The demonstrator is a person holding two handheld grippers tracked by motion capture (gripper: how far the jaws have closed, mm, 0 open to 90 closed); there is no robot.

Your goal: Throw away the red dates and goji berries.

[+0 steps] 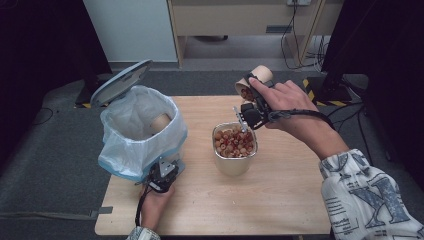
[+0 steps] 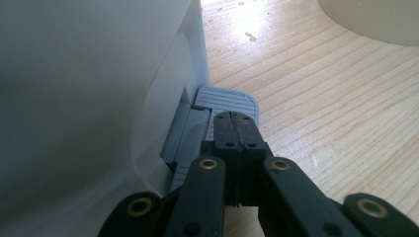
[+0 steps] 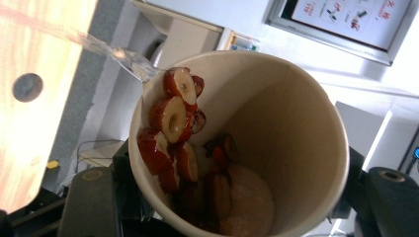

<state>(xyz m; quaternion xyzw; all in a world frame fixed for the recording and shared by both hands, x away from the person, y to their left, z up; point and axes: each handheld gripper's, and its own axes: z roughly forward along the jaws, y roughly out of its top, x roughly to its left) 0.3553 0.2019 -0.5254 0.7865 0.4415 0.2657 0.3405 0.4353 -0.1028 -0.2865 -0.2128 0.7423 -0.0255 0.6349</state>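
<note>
A tan paper cup [image 1: 256, 79] lies tilted on its side in the air, with my right gripper [image 1: 252, 89] shut on it. In the right gripper view the cup [image 3: 296, 123] holds red date slices [image 3: 173, 128] near its lip. Just below stands a metal container [image 1: 235, 164] full of the same slices [image 1: 234, 141]. At the left stands a pedal bin [image 1: 135, 150] lined with a white bag, its lid [image 1: 120, 80] up. My left gripper [image 2: 237, 121] is shut with nothing in it, and its tip rests on the grey pedal [image 2: 225, 98].
Another paper cup [image 1: 160, 121] lies inside the bin. The wooden table [image 1: 280, 200] has bare room at the front and right. Dark cabinets and cables stand behind the table, over a grey floor.
</note>
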